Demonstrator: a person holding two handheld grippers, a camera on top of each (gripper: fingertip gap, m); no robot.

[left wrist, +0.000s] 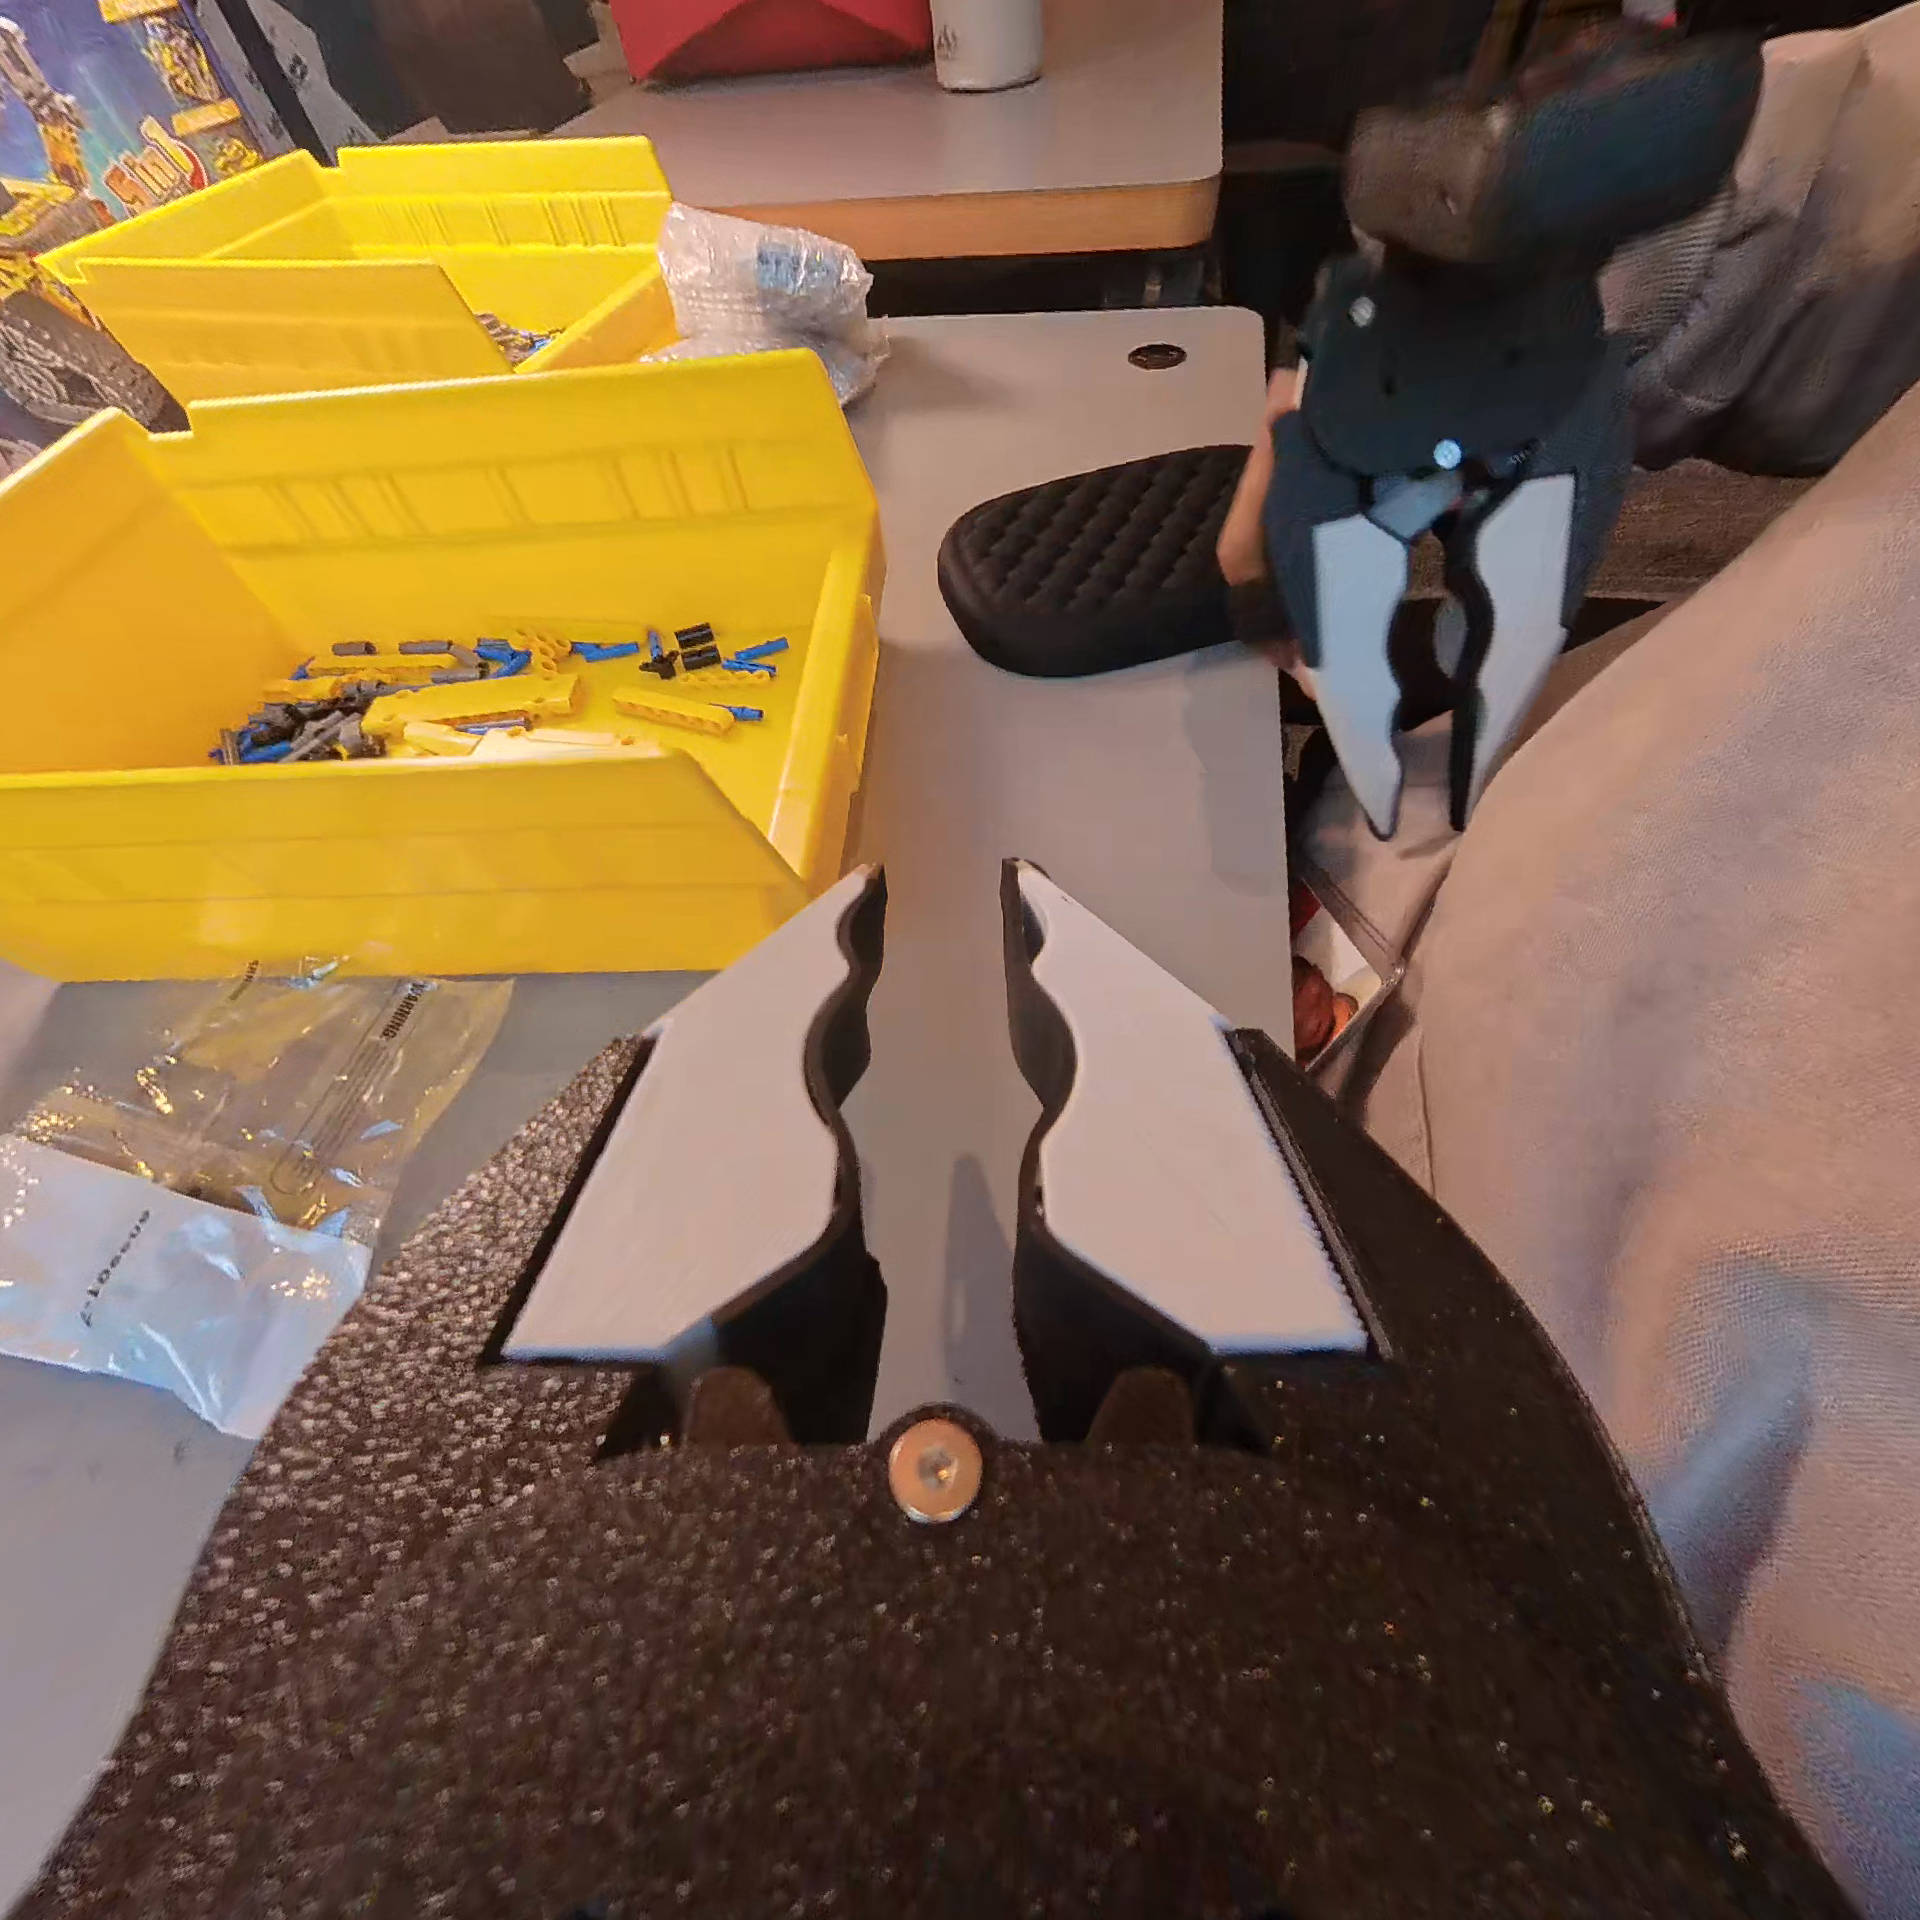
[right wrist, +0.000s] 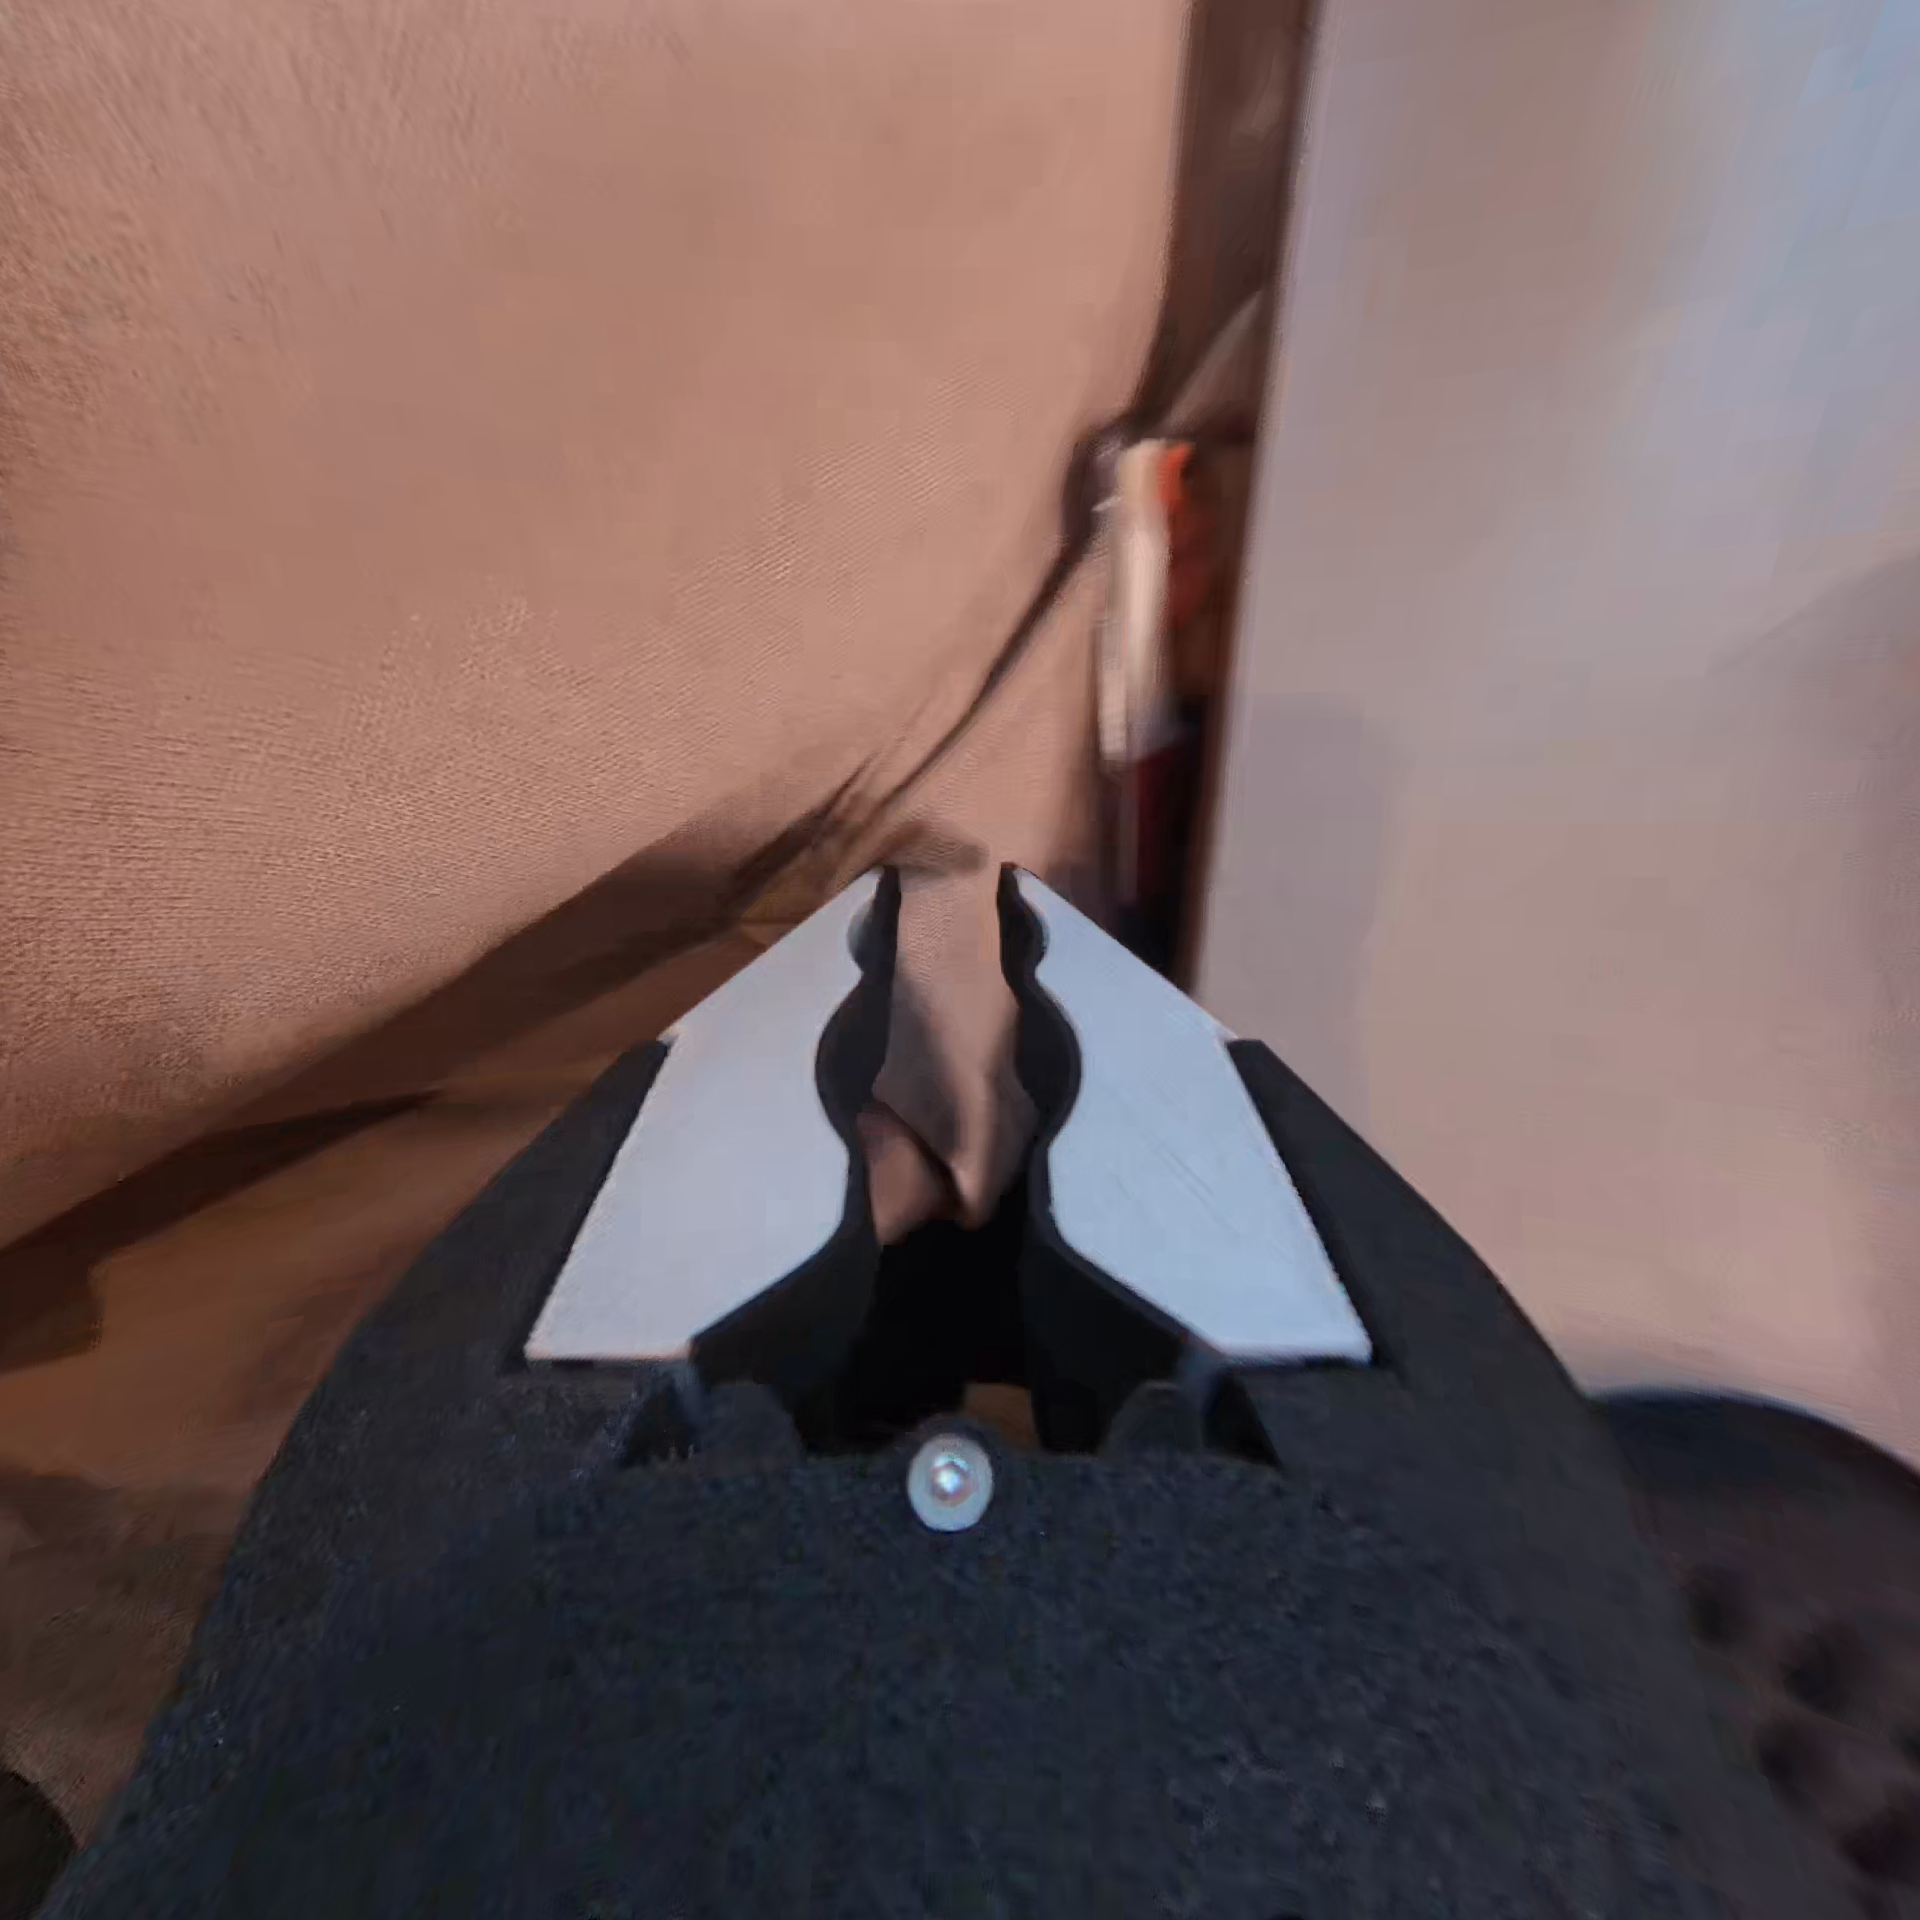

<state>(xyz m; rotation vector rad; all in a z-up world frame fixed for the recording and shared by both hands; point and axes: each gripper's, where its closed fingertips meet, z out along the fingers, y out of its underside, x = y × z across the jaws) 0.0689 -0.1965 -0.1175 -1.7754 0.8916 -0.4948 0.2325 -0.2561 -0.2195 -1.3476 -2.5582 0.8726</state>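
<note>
The left gripper (left wrist: 943,873) hangs over a grey table (left wrist: 1091,748), its two fingers parted by a clear gap with only bare tabletop showing between them; it holds nothing. Just to the left of its tips sits a yellow bin (left wrist: 436,821), whose floor carries a scatter of small yellow, blue and grey building pieces (left wrist: 499,696). More yellow bins (left wrist: 364,260) stand farther ahead on the left, with a crumpled clear bag (left wrist: 764,281) beside them. Close by the gripper's left flank lie flat clear plastic bags (left wrist: 218,1164). Ahead and slightly right, a black quilted pad (left wrist: 1101,561) rests at the table's far edge. The right gripper (left wrist: 1423,821) shows beyond that pad, off the table's edge and pointing downward beside tan fabric (left wrist: 1662,987). In its own blurred view, the right gripper (right wrist: 943,878) also stands parted, and a fold of the tan fabric (right wrist: 520,468) seems to lie between the fingers, though I cannot tell whether they pinch it. To its right runs a pale surface (right wrist: 1610,520).
</note>
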